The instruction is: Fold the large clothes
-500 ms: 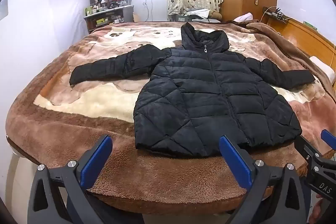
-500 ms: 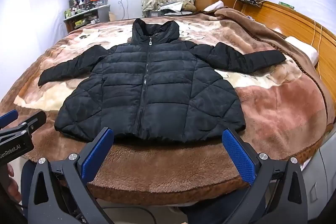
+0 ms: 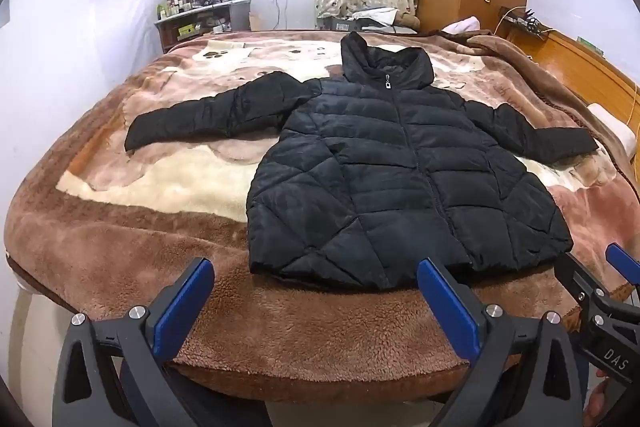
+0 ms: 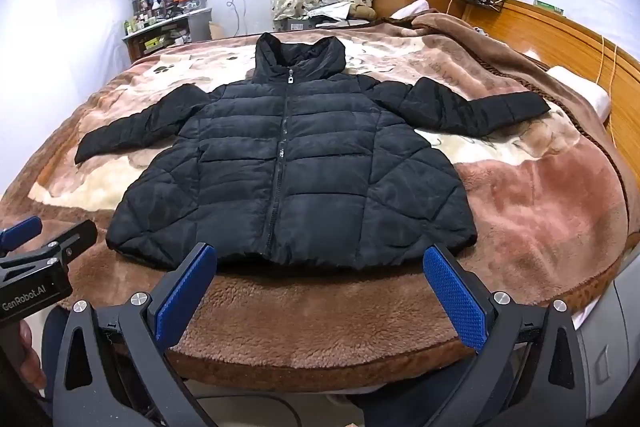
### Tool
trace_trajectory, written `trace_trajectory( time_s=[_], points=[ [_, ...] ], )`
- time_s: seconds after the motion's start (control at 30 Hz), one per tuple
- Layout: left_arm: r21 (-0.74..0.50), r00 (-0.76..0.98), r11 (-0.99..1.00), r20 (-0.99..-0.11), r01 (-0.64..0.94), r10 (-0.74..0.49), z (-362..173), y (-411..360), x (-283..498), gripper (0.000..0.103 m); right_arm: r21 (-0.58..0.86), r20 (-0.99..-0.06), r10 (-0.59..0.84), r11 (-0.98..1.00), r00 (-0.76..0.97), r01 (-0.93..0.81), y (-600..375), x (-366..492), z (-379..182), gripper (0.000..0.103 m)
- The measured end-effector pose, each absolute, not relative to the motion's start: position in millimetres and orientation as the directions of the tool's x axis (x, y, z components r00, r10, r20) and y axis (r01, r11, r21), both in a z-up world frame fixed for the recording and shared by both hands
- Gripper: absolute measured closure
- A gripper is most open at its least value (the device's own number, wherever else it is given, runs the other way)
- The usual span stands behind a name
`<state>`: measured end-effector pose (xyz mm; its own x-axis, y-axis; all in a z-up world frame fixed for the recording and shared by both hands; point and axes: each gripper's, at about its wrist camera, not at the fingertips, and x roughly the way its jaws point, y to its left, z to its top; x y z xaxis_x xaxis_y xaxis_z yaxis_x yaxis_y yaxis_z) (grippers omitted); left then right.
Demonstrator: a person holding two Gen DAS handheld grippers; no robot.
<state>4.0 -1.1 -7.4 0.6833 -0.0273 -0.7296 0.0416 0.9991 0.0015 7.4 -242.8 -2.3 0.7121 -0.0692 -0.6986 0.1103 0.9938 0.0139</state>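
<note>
While both tools hang short of the bed's near edge, nothing's been folded yet: the black puffer jacket (image 3: 400, 179) lies flat, front up, zipped, on the brown fleece blanket (image 3: 132, 239), hood toward the window, hem nearest me & close to the blanket's near edge. Both sleeves are spread out sideways, left sleeve (image 3: 216, 115) & right sleeve (image 4: 472, 107) each lying on the blanket. Left gripper (image 3: 316, 291) has its blue pads spread wide, nothing btwn them; right gripper (image 4: 320, 275) same, wide apart & empty, aimed at the hem. Looks like the very start, approach stage. Next move, I'd guess: each tool reaches out to a sleeve or side edge, pinches thru the thick padding, then swings it across the chest. Puffy fabric prob springs back, so a deep bite w/ plenty of cloth is needed
</note>
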Motion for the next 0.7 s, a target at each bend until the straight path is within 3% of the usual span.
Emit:
trace_trajectory(
  time_s=[0.7],
  points=[
    [0.03,0.697,0.999,-0.717,0.02,0.007,-5.3,-1.3,2.9,0.0,-0.003,-0.687,-0.096,0.992,0.72,0.129,-241.1,4.8,3.0,0.0]
  ],
)
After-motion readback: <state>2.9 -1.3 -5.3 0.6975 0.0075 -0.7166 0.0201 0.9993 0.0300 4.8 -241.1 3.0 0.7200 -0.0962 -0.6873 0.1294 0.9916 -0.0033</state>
